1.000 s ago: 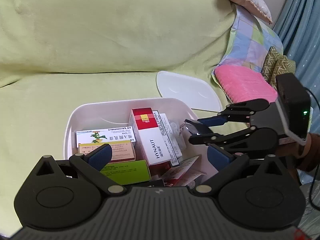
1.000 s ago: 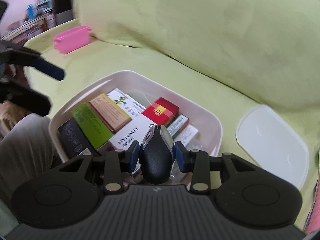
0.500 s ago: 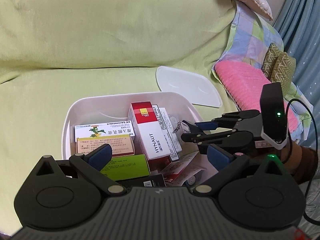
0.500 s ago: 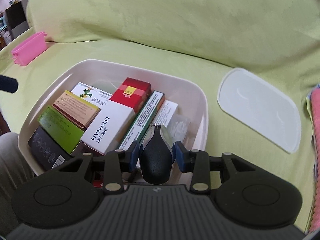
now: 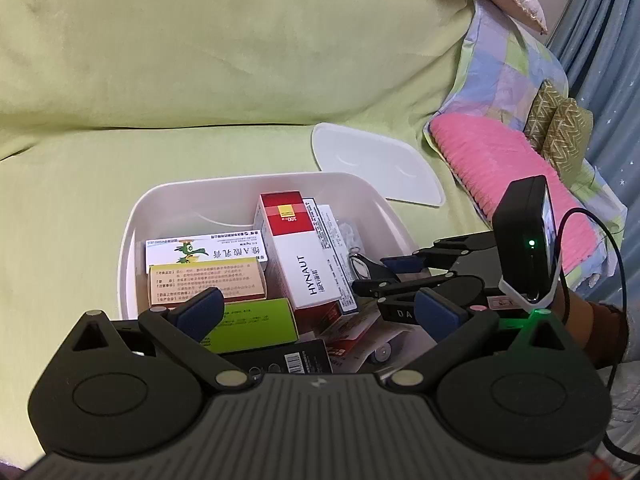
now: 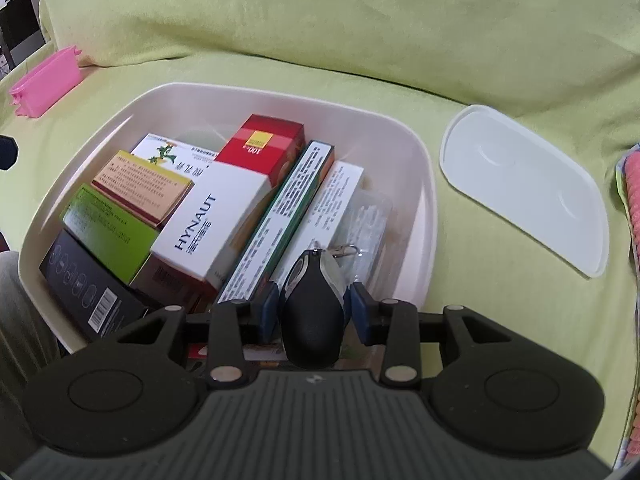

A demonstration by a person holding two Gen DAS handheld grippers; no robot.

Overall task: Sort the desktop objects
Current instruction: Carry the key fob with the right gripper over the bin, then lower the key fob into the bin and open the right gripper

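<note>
The right tongs [image 6: 313, 307] are clamping a black, silver-trimmed car key fob [image 6: 314, 304] over the white plastic bin's [image 6: 424, 184] near right corner, seemingly aiming for the free gap beside the boxes; the left tongs [image 5: 320, 312] are hanging apart, empty.

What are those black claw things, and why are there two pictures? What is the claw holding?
They are grabbers, one held in each of a person's hands, each with a small camera looking along its two fingers. So each picture is one grabber's view.

In the right grabber's picture, the right gripper pinches a black car key over the white bin. In the left grabber's picture, the left gripper is open and holds nothing.

The bin sits on a green sofa and is full of boxes, like the white and red HYNAUT box. Its white lid lies beside it on the sofa.
</note>
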